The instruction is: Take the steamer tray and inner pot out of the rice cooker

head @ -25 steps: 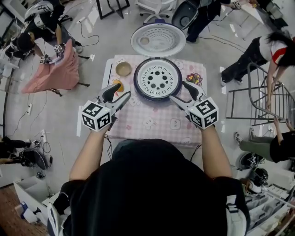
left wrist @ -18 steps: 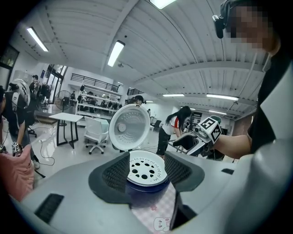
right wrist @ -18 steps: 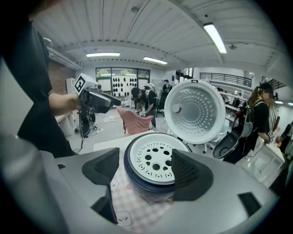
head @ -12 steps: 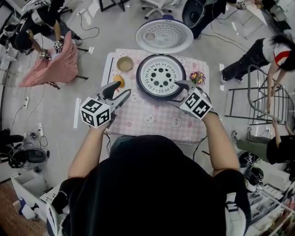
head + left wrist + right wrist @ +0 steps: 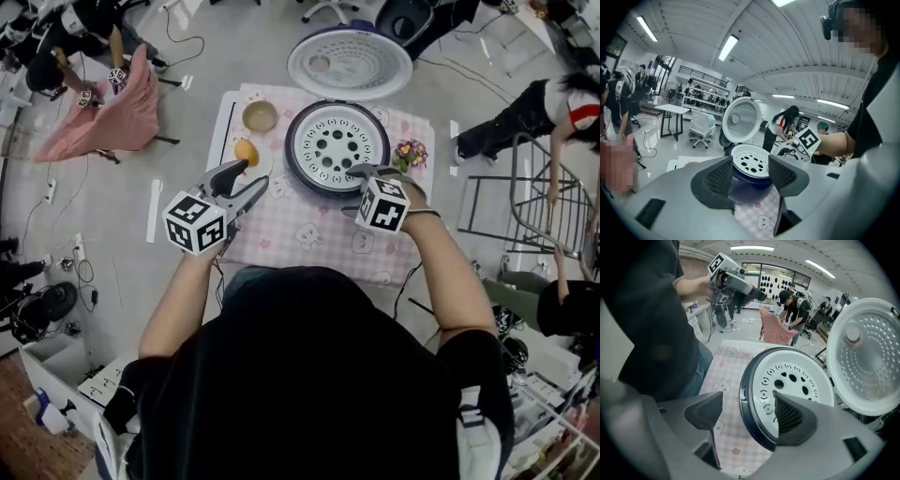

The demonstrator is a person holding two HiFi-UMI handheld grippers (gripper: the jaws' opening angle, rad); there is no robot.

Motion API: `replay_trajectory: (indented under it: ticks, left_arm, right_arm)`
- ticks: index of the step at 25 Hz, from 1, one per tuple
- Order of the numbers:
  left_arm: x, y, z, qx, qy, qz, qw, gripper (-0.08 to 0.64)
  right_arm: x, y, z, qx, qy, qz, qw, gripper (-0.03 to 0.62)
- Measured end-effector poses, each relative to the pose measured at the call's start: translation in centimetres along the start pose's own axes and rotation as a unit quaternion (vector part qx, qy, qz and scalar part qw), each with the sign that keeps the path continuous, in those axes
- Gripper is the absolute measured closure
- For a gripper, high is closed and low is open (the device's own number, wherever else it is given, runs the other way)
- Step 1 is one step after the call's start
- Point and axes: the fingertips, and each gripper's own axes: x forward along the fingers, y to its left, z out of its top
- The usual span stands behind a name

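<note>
Rice cooker [image 5: 298, 171]: dark blue and round, it stands at the 12 o'clock end of the pink checked tablecloth [image 5: 309, 239] in the head view.
Lid [image 5: 349, 64]: swung fully open at the cooker's 12 o'clock, with its dotted white inside facing up.
Steamer tray [image 5: 336, 146]: a white, perforated disc that sits level in the cooker's mouth and fills it.
Inner pot: cannot be made out under the tray.
Right gripper [image 5: 354, 190]: it points steeply down at the cooker's 5 o'clock edge. Its jaws have just been opening and now stand wide apart. In the right gripper view [image 5: 747, 401] the cooker's near rim lies between them, with one jaw over the tray and the other over the cloth. The pads press on nothing, and contact with the tray cannot be told.
Left gripper [image 5: 255, 178]: it hovers above the cloth at the cooker's 8 o'clock and is aimed at the cooker. In the left gripper view [image 5: 750, 176] its jaws are spread and hold nothing, and the cooker shows beyond the gap.
Bowl [image 5: 260, 115]: tan, at the cooker's 10 o'clock and apart from it.
Orange round object [image 5: 246, 151]: at the cooker's 9 o'clock, just beyond the left gripper's tips.
Small flowers [image 5: 410, 152]: at the cooker's 3 o'clock, near its rim.
</note>
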Motion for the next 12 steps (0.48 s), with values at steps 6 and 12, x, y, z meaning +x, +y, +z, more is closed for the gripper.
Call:
replay_trajectory:
  ticks: [6,12]
  left_arm:
    - [-0.4,1.5,-1.0,-0.018,0.005,0.006,0.9998,0.307]
    - [0.0,2.1,-2.0,-0.028,0.011,0.003,0.9995,0.308]
  right_arm:
    - [2.1,0.2,-0.1,-0.022,0.034,0.035,0.999,0.252]
    - [3.8,0.4,-1.0,-0.034,0.069,0.08,0.994,0.285]
